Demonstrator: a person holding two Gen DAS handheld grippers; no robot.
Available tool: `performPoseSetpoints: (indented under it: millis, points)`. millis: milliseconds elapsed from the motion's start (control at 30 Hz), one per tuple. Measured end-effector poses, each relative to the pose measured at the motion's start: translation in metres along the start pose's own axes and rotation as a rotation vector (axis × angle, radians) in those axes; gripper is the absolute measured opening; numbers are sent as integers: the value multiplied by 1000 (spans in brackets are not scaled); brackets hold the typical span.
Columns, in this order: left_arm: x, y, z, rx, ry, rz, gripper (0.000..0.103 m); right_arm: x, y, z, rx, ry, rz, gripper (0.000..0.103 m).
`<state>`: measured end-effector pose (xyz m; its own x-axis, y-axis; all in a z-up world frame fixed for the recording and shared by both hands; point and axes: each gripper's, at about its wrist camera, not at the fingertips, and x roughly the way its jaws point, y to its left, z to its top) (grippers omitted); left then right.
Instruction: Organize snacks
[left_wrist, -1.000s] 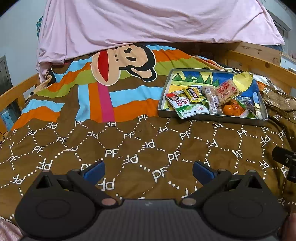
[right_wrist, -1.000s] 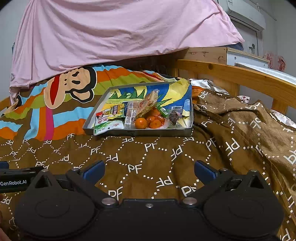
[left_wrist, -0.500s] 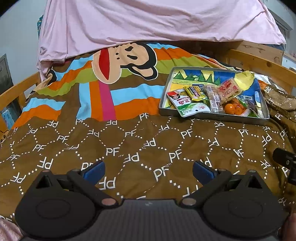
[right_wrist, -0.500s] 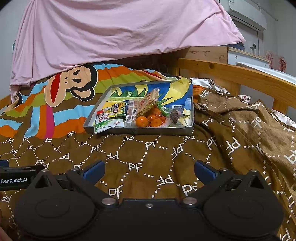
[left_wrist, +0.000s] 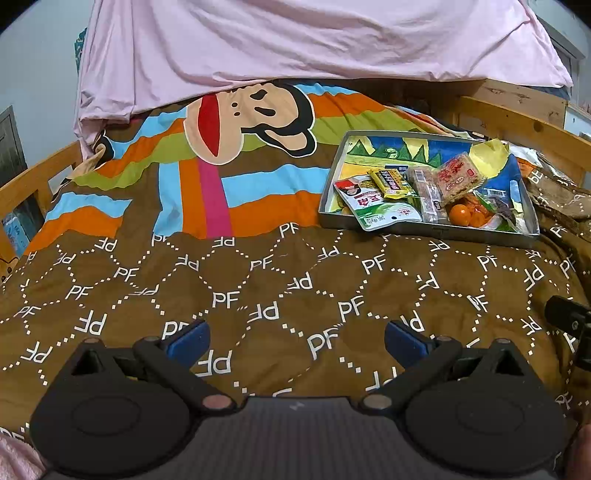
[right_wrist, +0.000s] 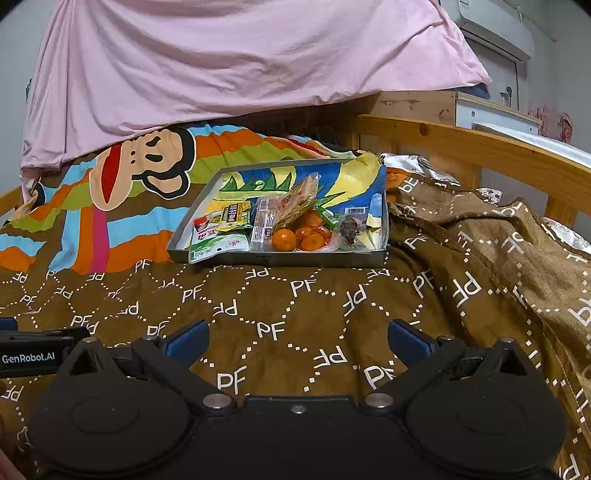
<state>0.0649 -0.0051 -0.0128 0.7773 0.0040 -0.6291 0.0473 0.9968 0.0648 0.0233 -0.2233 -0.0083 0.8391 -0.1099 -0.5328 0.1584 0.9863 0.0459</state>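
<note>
1. Left claw (left_wrist: 297, 341) is spread wide, its blue fingertips (left_wrist: 188, 338) well apart and holding nothing; it hovers over the brown blanket (left_wrist: 258, 273) on the bed.
2. Right claw (right_wrist: 298, 341) is likewise wide open and empty, above the same blanket (right_wrist: 295, 295), with the tray straight ahead of it.
3. A shallow metal tray (left_wrist: 424, 233) of snacks rests on the blanket, ahead and to the right in the left wrist view, well clear of both claws.
4. Inside the tray (right_wrist: 280, 259): a green-and-white packet (right_wrist: 218, 245) overhanging the near rim, a yellow packet (right_wrist: 232, 214) behind it, a clear-wrapped bar (right_wrist: 262, 221), a tilted pack of crispy squares (right_wrist: 299, 201) and several small oranges (right_wrist: 284, 239) (the print on the packets is too small to read).
5. Repeated white "PF" letters cover the blanket, and a cartoon monkey face (left_wrist: 251, 122) sits on its striped part.
6. "GenRobot.AI" reads on the black body of the left device (right_wrist: 29, 357), seen at the left edge of the right wrist view.
7. A pink sheet (right_wrist: 236, 62) hangs behind the bed.
</note>
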Motion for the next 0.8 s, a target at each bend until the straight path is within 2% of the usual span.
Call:
performPoseSetpoints:
  millis: [800]
  points:
    - [0, 0, 3, -20, 13, 1, 103, 0, 1, 1, -1, 2, 0, 102]
